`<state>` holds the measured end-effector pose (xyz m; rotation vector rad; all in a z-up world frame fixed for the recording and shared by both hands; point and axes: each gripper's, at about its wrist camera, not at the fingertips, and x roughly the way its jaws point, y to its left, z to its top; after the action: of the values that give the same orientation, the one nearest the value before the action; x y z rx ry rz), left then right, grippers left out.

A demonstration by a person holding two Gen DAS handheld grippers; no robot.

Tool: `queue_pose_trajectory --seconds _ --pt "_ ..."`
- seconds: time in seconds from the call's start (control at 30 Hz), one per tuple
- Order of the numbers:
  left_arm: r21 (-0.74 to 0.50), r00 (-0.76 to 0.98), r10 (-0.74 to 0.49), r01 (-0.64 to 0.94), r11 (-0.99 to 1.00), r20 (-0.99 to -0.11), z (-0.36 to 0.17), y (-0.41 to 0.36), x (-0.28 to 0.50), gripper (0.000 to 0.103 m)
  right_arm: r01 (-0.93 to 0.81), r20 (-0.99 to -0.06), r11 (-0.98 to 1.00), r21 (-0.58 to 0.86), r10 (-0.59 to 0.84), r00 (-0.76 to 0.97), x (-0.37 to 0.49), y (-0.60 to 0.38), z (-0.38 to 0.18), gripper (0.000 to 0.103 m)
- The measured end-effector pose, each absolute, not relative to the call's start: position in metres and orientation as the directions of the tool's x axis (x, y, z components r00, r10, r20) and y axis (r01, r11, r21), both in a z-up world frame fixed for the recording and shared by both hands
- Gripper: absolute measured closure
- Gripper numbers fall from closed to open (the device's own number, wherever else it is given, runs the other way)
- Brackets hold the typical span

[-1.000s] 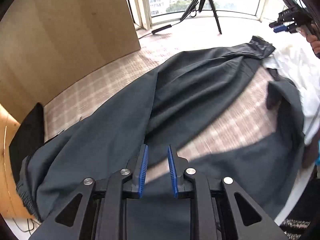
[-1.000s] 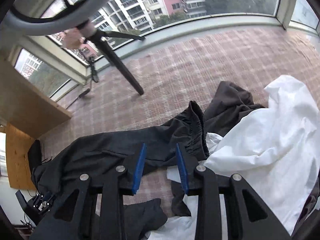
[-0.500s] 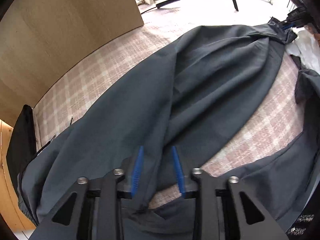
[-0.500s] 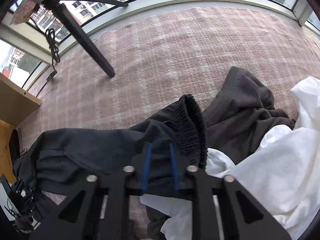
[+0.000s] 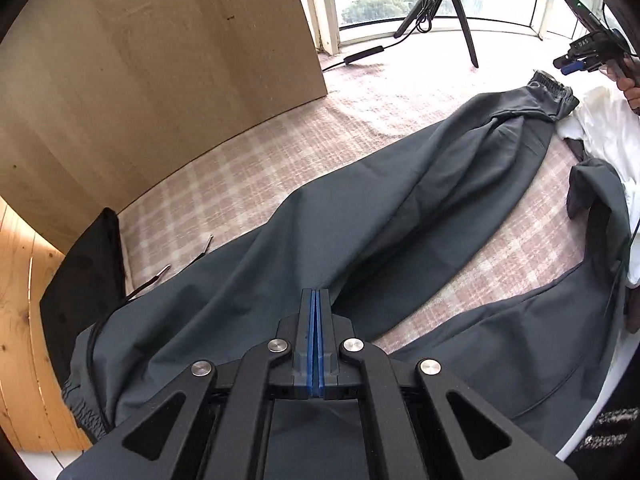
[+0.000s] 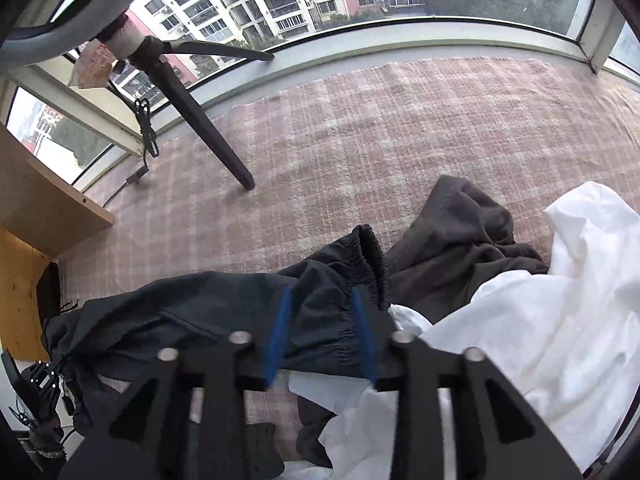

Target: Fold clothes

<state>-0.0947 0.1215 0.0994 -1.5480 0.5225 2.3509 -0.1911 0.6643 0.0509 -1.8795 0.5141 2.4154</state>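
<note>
Dark grey trousers (image 5: 400, 216) lie stretched across a pink plaid blanket (image 5: 224, 184), waistband at the far right. My left gripper (image 5: 316, 300) is shut, its blue pads pressed together over the trouser leg; no cloth shows between them. In the right wrist view the elastic waistband (image 6: 360, 256) lies just ahead of my right gripper (image 6: 324, 300), which is open, its fingers straddling the waistband cloth. The right gripper also shows in the left wrist view (image 5: 580, 56), above the waistband.
A white garment (image 6: 540, 304) and a dark brown one (image 6: 460, 240) are piled right of the waistband. A tripod leg (image 6: 208, 136) stands on the blanket. A wooden panel (image 5: 140, 80) borders the left, with a black object (image 5: 88, 264) beside it.
My left gripper closed from open to fully shut and pulled back over the trouser leg. My right gripper dropped onto the waistband, narrowed around it, then opened wide again.
</note>
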Motion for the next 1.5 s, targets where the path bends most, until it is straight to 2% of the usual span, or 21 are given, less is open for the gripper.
queue_pose_trajectory --seconds 0.13,0.3,0.37,0.4,0.57,0.77,0.87,0.97,1.07,1.13,1.23,1.37,1.5 --pt "0.140 -0.383 0.044 -0.439 -0.887 -0.923 0.098 0.124 -0.091 0.103 -0.276 -0.966 -0.933 0.232 -0.188 -0.177 -0.190 0.671 0.023 0.057" --pt "0.141 -0.379 0.044 -0.445 -0.884 -0.924 0.095 0.125 -0.087 0.103 -0.241 -0.990 -0.962 0.127 -0.108 -0.089 -0.186 0.663 0.002 0.059" --pt "0.139 -0.382 0.045 -0.440 -0.887 -0.923 0.096 0.123 -0.087 0.103 -0.231 -0.989 -0.965 0.126 -0.104 -0.106 -0.187 0.660 0.006 0.078" --pt "0.143 -0.388 0.044 -0.438 -0.887 -0.920 0.098 0.122 -0.087 0.103 -0.227 -0.980 -0.961 0.160 -0.126 -0.156 -0.188 0.660 0.020 0.095" --pt "0.156 -0.432 0.026 -0.380 -0.912 -0.901 0.120 0.099 -0.103 0.103 -0.186 -0.889 -0.929 0.321 -0.228 -0.396 -0.196 0.658 0.090 0.096" --pt "0.193 -0.564 -0.008 -0.271 -0.943 -0.826 0.193 0.063 -0.110 0.103 -0.085 -0.692 -0.869 0.487 -0.325 -0.644 -0.204 0.655 0.174 0.096" --pt "0.176 -0.583 0.041 -0.312 -0.934 -0.812 0.211 0.067 -0.074 0.103 -0.047 -0.639 -0.872 0.487 -0.319 -0.700 -0.185 0.661 0.197 0.096" --pt "0.098 -0.504 0.130 -0.401 -0.911 -0.854 0.185 0.092 -0.030 0.103 -0.093 -0.696 -0.911 0.401 -0.237 -0.677 -0.171 0.673 0.170 0.095" --pt "-0.034 -0.329 0.218 -0.484 -0.874 -0.919 0.124 0.128 0.010 0.103 -0.182 -0.845 -0.953 0.241 -0.114 -0.522 -0.173 0.684 0.106 0.092" --pt "-0.041 -0.229 0.191 -0.534 -0.845 -0.955 0.077 0.155 0.031 0.103 -0.251 -0.908 -0.955 0.157 -0.041 -0.416 -0.174 0.693 0.069 0.092" --pt "-0.094 -0.136 0.198 -0.546 -0.833 -0.971 0.041 0.174 0.048 0.102 -0.309 -0.923 -0.940 0.144 -0.015 -0.384 -0.168 0.701 0.054 0.092" --pt "-0.144 -0.204 0.259 -0.452 -0.880 -0.944 0.066 0.157 0.054 0.098 -0.258 -0.889 -0.956 0.141 -0.007 -0.458 -0.164 0.690 0.082 0.091" --pt "-0.101 -0.334 0.209 -0.313 -0.944 -0.919 0.109 0.106 0.062 0.098 -0.133 -0.836 -0.971 0.200 -0.098 -0.540 -0.160 0.650 0.122 0.089"
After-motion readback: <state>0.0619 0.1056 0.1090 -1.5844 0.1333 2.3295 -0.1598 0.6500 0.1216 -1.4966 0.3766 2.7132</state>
